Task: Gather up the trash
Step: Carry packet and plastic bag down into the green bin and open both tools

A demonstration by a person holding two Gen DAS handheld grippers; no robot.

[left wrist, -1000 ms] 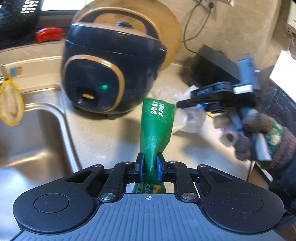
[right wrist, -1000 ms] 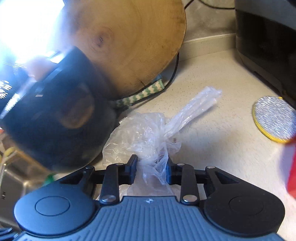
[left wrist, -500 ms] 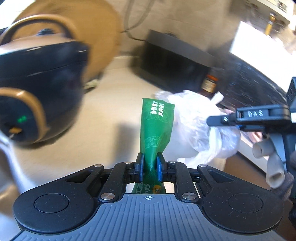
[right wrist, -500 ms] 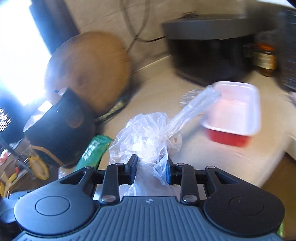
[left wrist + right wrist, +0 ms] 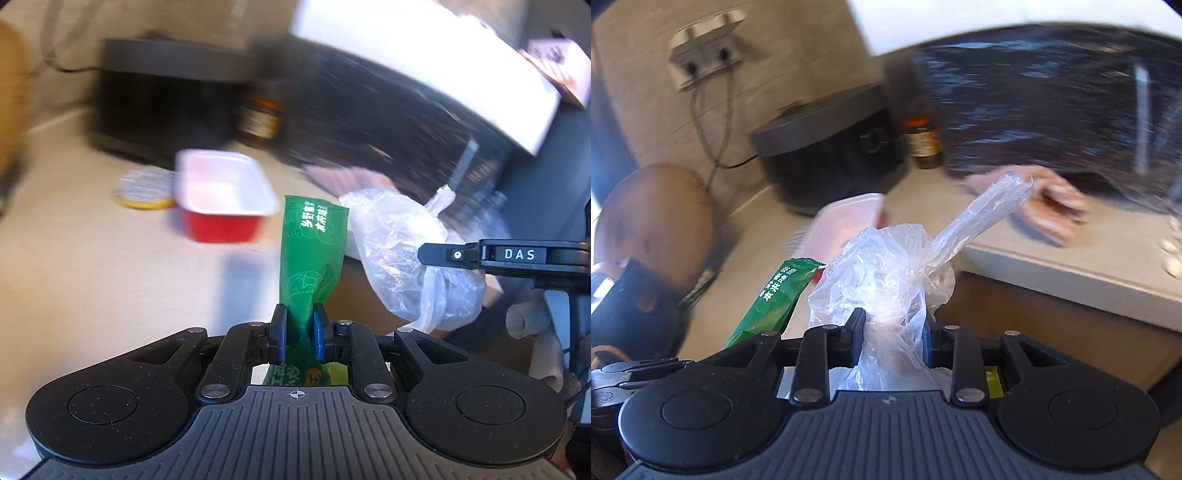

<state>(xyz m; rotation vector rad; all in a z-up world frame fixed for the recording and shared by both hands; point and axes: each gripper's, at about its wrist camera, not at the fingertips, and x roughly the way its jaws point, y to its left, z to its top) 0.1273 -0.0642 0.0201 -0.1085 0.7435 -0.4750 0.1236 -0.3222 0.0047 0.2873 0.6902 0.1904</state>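
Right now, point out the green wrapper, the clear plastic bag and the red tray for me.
green wrapper (image 5: 312, 254): left wrist view, middle of its printed face above the jaws.
clear plastic bag (image 5: 882, 273): right wrist view, crumpled bulge above the jaws.
red tray (image 5: 221, 225): left wrist view, red front wall under the white rim.

Between our left tongs (image 5: 298, 334) stands a snack wrapper (image 5: 312, 251), upright; between our right tongs (image 5: 894, 338) sits a crumpled plastic bag (image 5: 886, 273). The bag hangs just right of the wrapper. Ahead and left of the left tongs, a food tray (image 5: 221, 192) rests on the counter (image 5: 92, 266), with a round scrubber (image 5: 144, 188) just left of it. Behind the tray stands a cooker (image 5: 827, 147), a jar (image 5: 921, 142) to its right.
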